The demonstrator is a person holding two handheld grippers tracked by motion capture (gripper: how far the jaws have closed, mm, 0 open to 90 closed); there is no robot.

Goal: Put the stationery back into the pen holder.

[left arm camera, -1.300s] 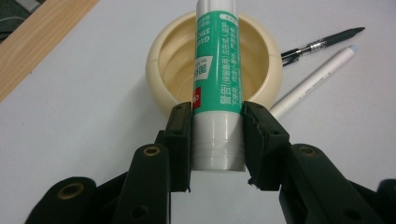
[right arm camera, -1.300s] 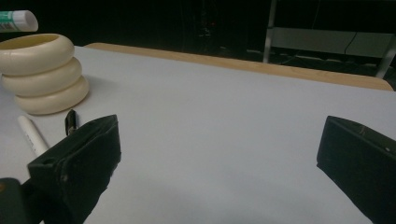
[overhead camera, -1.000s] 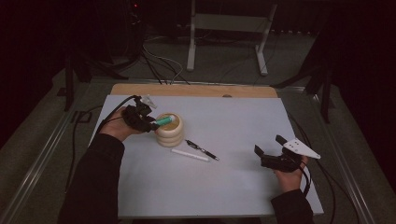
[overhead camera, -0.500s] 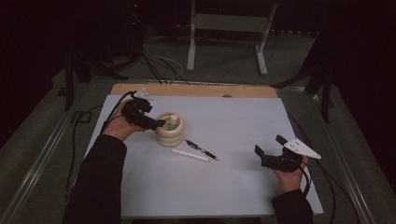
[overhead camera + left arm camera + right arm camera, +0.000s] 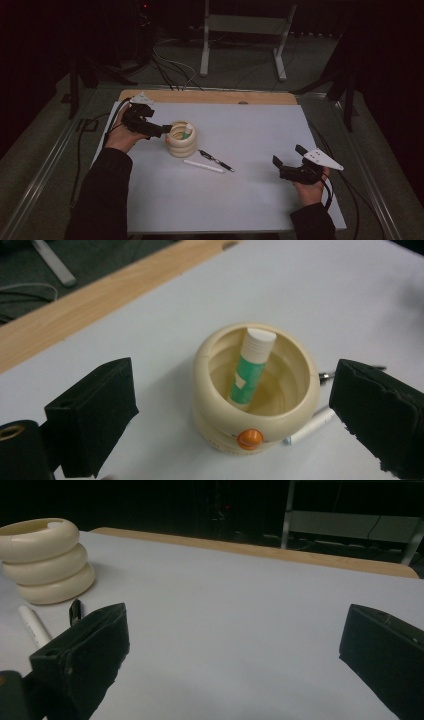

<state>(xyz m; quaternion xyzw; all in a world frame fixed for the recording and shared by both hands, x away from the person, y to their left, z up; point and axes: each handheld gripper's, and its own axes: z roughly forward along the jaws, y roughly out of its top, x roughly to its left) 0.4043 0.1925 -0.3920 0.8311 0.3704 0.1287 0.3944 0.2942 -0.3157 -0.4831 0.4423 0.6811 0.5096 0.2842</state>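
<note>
cream plastic, ribbed like three stacked rings, the holder point(image 5: 181, 139) stands on the white table sheet point(image 5: 250, 130) with a green-and-white glue stick point(image 5: 248, 365) leaning inside it, cap end up against the rim. the left gripper point(image 5: 159, 131) sits just beside the holder on its left; its jaws have just been opening and now stand wide apart with nothing pressed between them, the holder centred beyond them in the left gripper view. two things lie just on the near side of the holder: a black pen point(image 5: 216, 160) and a white pen point(image 5: 203, 166), both lying roughly level, their long axes running left to right and slanting slightly toward the person. the left gripper is clearly the nearer one to them; they lie to its right and a little nearer the person. the right gripper point(image 5: 290, 162) rests well apart at the right side of the sheet, jaws spread and empty, the pens lying off to its left.
</note>
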